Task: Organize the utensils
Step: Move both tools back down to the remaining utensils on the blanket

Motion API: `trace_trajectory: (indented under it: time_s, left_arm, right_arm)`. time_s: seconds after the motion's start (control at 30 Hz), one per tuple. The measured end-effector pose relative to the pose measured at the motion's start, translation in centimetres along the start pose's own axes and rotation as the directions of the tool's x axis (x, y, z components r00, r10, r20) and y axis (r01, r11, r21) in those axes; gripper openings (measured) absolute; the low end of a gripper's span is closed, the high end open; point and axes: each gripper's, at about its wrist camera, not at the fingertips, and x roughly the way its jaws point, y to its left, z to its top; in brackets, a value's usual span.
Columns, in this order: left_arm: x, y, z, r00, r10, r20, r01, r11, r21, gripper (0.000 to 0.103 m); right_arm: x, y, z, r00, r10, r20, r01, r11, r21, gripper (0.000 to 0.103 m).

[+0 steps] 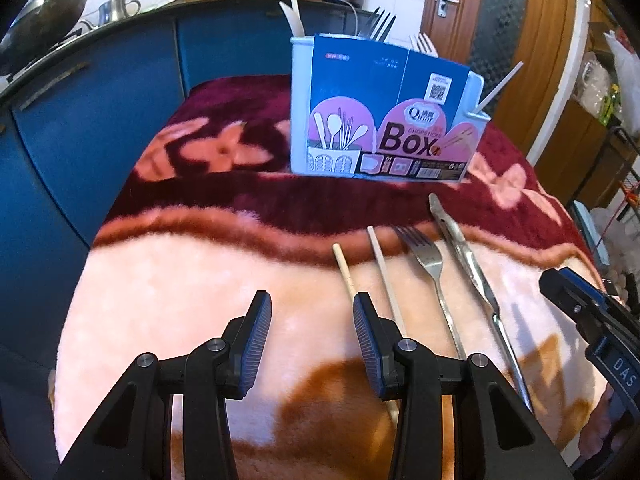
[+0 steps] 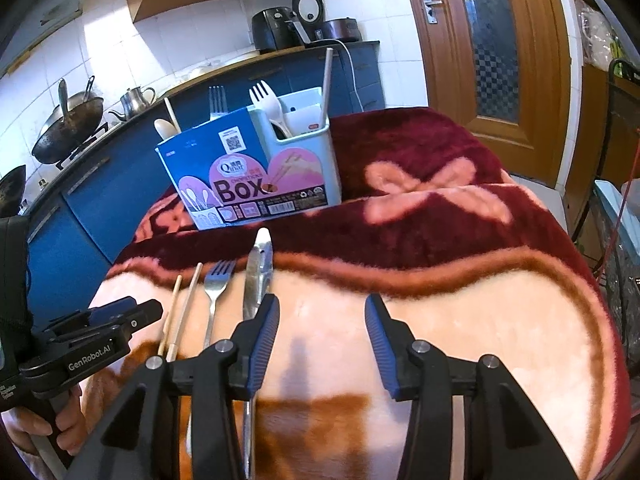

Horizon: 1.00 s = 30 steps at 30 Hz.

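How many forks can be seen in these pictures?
3: a metal fork lying on the blanket, a metal fork and a white plastic fork standing in the box. More may be hidden inside.

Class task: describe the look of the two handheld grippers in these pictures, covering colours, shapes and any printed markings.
Both the left gripper and the right gripper are black, angular linkages with round silver pivot bolts, ending in two fingers faced with ribbed blue pads. Seen from the opposite cameras, the left gripper's body reads "GenRobot.AI" in white, and the right gripper's shows "DAS". No cables or sleeves show.
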Motion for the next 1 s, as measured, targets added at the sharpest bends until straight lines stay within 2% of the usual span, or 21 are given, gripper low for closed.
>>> trace_trajectory:
  time_s: [0.13,0.63,0.77,0.93,1.0]
  left_arm:
    - [0.9,0.2,0.0,1.0,0.008,-0.027,-0.008,1.0,-0.01,0.044]
    - [1.5,-0.1,0.1,0.999,0.02,-0.034,-0.02,1.0,0.014,0.045]
    - [1.5,0.2,0.2,0.999,0.009,-0.043,-0.009,1.0,-0.006,0.044]
    - [1.2,0.7,0.3,0.999,-0.015,-0.039,0.014,0.999,-0.03,0.026]
    - [1.1,0.8,0.3,0.999,-0.025,-0.041,0.023,0.999,-0.034,0.013]
  right_arm:
    - [0.3,-0.3,-0.1,1.0,0.001,-0.008,-0.001,1.0,0.005,0.049]
    - [1.0,-1.1,-0.7,1.0,0.008,-0.027,-0.007,0.999,0.031,0.049]
    - [1.0,-1.2,-0.8,1.0,0.012,-0.029,-0.012,0.999,0.033,0.049]
    - [1.1,-1.3,-1.0,0.999,0.013,-0.034,-0.012,0.999,0.041,0.049]
    - [1.2,-1.3,-0.9,0.999,0.014,-0.034,-0.013,0.999,0.039,0.049]
